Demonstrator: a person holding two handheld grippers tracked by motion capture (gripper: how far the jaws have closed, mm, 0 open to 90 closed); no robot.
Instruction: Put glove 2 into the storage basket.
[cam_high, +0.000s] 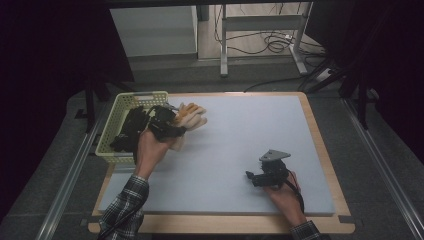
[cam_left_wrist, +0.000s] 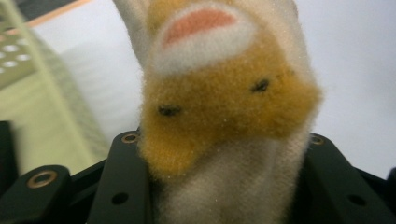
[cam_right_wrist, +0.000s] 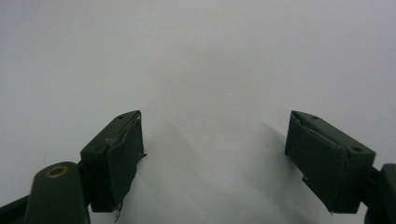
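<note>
plush toy (cam_left_wrist: 224, 107) in left tongs (cam_high: 167, 122)

I see my right gripper (cam_right_wrist: 215, 158) with its 2 black jaws standing wide apart, nothing between them. Below them lies the plain pale grey table surface (cam_right_wrist: 201, 60), with soft shadows under each jaw.

Left claw (cam_high: 170, 122) clamped, raised — right claw (cam_high: 260, 179) low, jaws wide apart.

Plush toy (cam_left_wrist: 224, 116) blurred, cut off at top – basket (cam_high: 116, 117) contents unclear.
</note>
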